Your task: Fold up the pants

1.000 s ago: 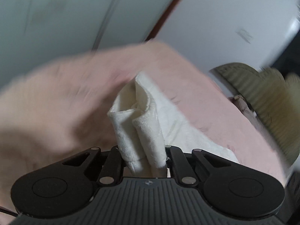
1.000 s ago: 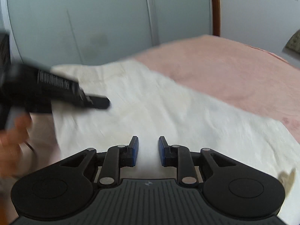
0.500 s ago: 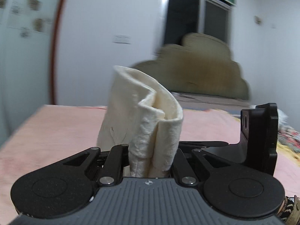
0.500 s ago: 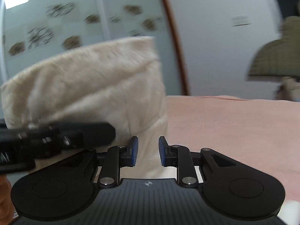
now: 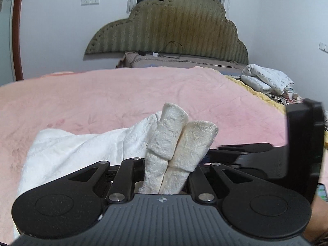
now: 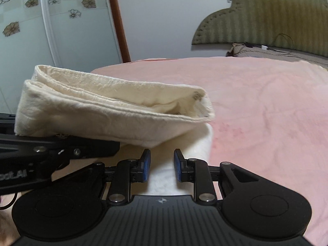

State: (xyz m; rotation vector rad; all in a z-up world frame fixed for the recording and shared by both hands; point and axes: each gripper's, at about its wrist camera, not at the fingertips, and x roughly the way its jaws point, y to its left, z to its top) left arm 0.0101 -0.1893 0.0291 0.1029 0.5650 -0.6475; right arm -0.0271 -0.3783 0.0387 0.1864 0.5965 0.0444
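In the left wrist view, the left gripper (image 5: 166,176) pinches two thick folds of the cream pants (image 5: 176,141) in the low middle. More white cloth trails to the lower left over the pink blanket (image 5: 123,94). The right gripper shows as a black shape at the right edge.

In the right wrist view, the right gripper (image 6: 162,168) has its blue pads (image 6: 146,165) spread apart (nothing between them). The folded pants (image 6: 106,112) hang at middle left, above the left gripper (image 6: 61,153). The headboard (image 6: 276,18) sits upper right.

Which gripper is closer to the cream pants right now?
Left. The left gripper is shut on the cream pants, holding a bunched fold up off the pink blanket. The right gripper is open just below that fold, gripping nothing.
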